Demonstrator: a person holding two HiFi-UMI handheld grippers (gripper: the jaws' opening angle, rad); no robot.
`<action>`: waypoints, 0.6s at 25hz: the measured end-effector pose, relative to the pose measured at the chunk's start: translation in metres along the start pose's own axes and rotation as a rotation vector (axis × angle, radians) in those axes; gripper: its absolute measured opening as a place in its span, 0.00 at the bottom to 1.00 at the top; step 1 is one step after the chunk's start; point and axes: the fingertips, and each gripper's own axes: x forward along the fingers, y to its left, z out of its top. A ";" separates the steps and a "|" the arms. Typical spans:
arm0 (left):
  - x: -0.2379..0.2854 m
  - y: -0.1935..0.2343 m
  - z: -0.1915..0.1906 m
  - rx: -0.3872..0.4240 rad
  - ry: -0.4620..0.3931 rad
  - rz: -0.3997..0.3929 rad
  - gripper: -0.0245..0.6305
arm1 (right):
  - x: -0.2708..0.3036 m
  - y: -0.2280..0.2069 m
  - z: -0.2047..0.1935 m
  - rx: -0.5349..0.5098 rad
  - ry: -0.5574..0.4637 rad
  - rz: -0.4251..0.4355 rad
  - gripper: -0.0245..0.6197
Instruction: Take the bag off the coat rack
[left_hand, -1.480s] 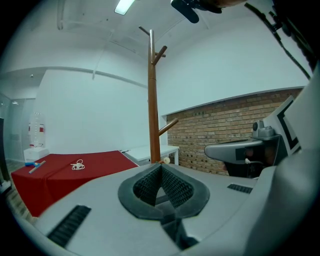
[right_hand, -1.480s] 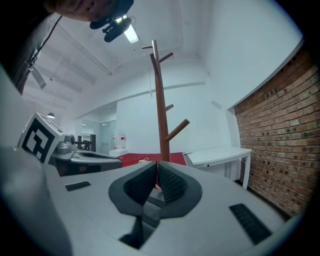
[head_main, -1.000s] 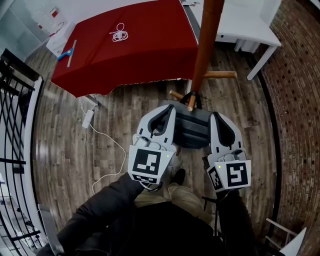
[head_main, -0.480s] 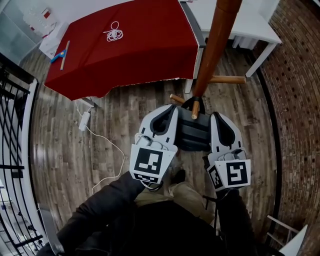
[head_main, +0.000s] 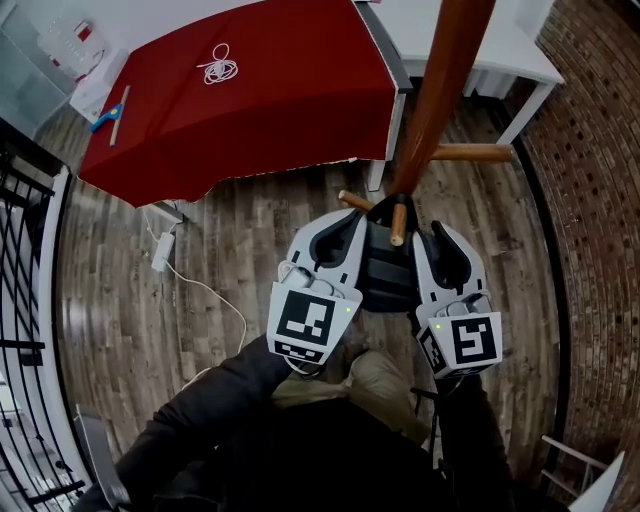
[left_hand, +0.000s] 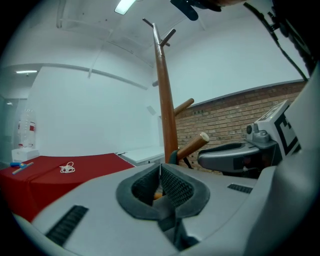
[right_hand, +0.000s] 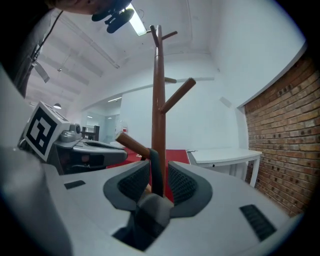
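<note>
**Bag on the rack peg: left gripper closed, right gripper letting go**

Below you runs a wood plank floor, with a brick wall on your right and a black metal railing on your left. Ahead stands a table under a red tablecloth, and a white table is just beside it.

The brown wooden coat rack rises between those tables and your grippers. The dark grey bag hangs on it, directly in front of you. It sits between your two grippers and is clear of the floor. Its strap runs up to a short peg low on the pole.

Your left gripper lies against the bag's left side. Its pads are pressed together, and from its own view you cannot tell whether any fabric is caught between them.

Your right gripper lies against the bag's right side. Its jaws are opening. The strap stands upright between them, with a gap showing on either side, so neither pad presses on it.

A white cable trails across the planks to your left. On the red cloth lie a coiled white cord and, near the far left corner, a blue-handled tool. What kind of tool it is cannot be made out.
</note>
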 end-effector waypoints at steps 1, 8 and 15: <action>0.003 -0.002 -0.003 0.002 0.004 -0.017 0.08 | 0.003 0.001 -0.005 -0.012 0.013 0.009 0.21; 0.014 -0.009 -0.012 0.008 0.038 -0.086 0.20 | 0.013 -0.001 -0.019 -0.046 0.057 0.035 0.22; 0.028 -0.013 -0.024 0.016 0.095 -0.131 0.20 | 0.019 -0.004 -0.020 -0.088 0.085 0.032 0.22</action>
